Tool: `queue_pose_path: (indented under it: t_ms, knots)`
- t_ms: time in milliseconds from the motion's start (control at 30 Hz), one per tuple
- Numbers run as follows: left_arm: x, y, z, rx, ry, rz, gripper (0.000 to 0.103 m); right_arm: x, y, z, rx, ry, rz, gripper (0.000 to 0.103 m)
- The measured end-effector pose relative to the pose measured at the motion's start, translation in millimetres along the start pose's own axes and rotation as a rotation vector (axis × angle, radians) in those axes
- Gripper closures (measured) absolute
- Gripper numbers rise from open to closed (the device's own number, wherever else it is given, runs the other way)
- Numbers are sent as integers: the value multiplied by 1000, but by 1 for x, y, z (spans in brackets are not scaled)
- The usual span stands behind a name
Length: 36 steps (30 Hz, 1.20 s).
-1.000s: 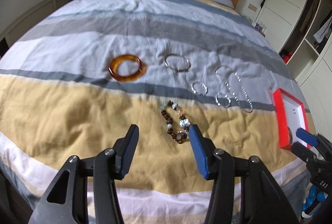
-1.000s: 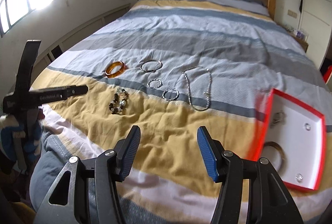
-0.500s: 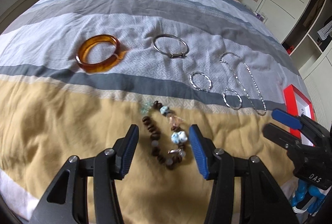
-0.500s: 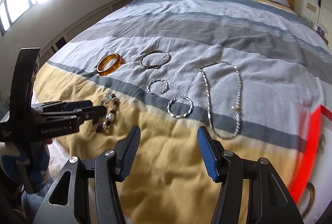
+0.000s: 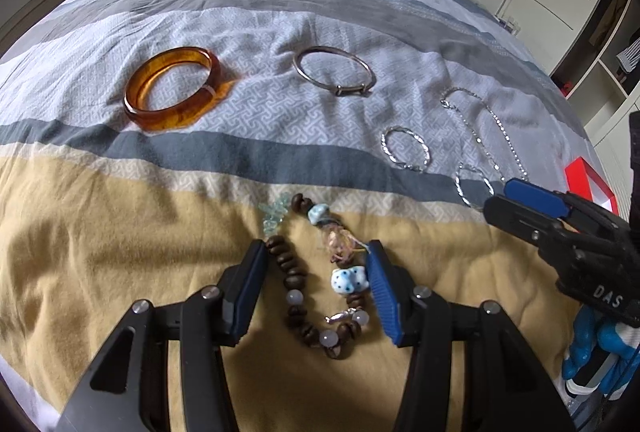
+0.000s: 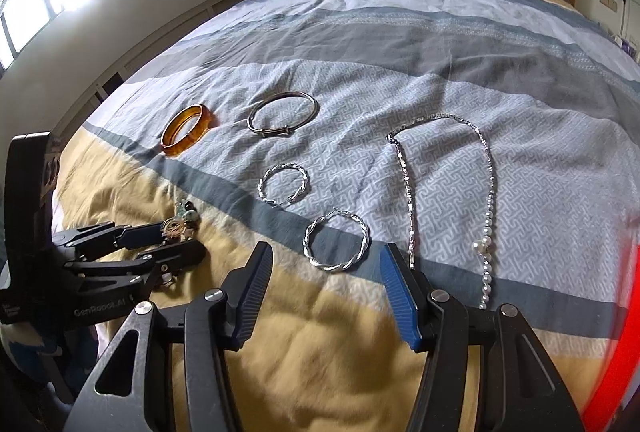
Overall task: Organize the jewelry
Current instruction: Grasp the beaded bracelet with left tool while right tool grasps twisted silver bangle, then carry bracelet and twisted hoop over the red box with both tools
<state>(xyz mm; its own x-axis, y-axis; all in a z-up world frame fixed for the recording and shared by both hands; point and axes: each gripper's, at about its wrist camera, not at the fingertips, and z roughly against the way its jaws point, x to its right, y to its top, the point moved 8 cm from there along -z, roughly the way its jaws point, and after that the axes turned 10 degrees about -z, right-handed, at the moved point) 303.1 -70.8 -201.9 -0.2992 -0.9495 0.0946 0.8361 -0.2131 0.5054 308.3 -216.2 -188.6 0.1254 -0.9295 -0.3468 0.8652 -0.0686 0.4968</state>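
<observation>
Beaded bracelet (image 5: 316, 276) lies flat on the yellow band of the striped bedspread (image 5: 100, 252), right between the spread fingers of the left gripper (image 5: 316, 268) — pads apart, and I can't tell whether they touch the beads. Its long axis runs away from the tongs, toward the headboard. Right gripper (image 6: 326, 274), jaws also apart and empty, hovers just short of the nearer twisted silver hoop (image 6: 337, 244) — each hand nearest its own piece.

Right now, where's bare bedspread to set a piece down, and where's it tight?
Free: the yellow band left of the beaded bracelet, below the amber bangle; also the grey stripes beyond the silver bangle. Crowded: the two twisted hoops, the chain necklace and both claws, left claw and right claw, packed together.
</observation>
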Motion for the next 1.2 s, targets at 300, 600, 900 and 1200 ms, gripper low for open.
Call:
queue_pose_path:
  t_ms: [300,600,900,1200]
  knots:
    - [-3,-2,-2,27,-19,20,55,-1,3,-16,-14,-8,9,47]
    - [-4,-3,-3,48,-30,38,55,2,2,-28,-15,-46,12,52]
    - [-6,-5,0,55,-24,45,64,1,2,-31,3,-83,29,62]
    - [-10,-7,6,48,-8,50,83,-3,-1,-24,9,-68,35,63]
